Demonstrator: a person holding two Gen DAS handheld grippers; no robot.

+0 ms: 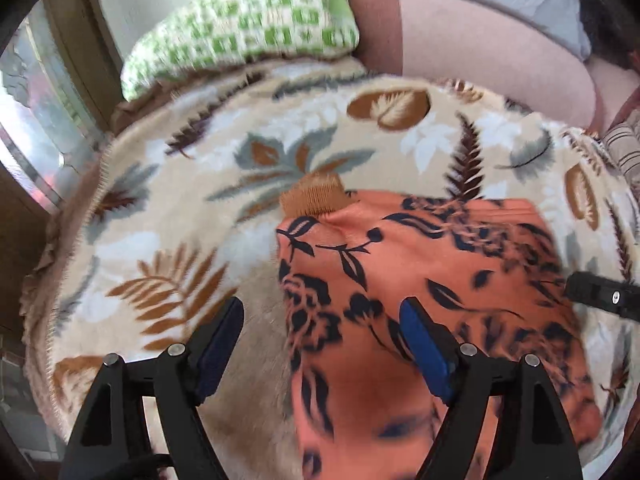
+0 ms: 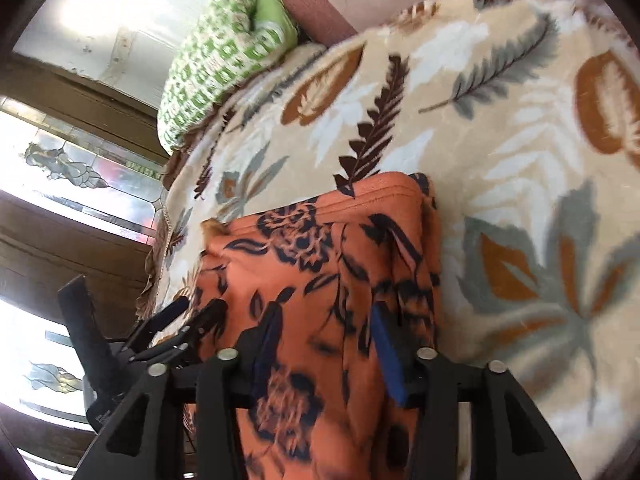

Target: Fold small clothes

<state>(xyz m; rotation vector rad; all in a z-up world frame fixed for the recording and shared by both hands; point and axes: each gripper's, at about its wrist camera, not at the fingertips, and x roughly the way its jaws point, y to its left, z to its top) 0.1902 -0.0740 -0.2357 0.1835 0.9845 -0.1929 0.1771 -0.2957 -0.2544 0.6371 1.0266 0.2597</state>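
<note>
Both tools gape over orange garment (image 1: 420, 280) on leaf blanket (image 1: 200, 184); left tool (image 1: 320, 320), right tool (image 2: 324, 320).

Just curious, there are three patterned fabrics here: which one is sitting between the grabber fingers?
The orange garment with dark blue flowers. The beige leaf-print blanket lies underneath it, and the green-checked pillow sits far off at the blanket's far edge.

The garment (image 1: 420, 280) was orange with a dark navy floral print and a tan ribbed cuff (image 1: 314, 199). The blanket (image 1: 180, 216) was beige with brown, grey and white leaves; the pillow (image 1: 244, 28) was green-and-white checked.
</note>
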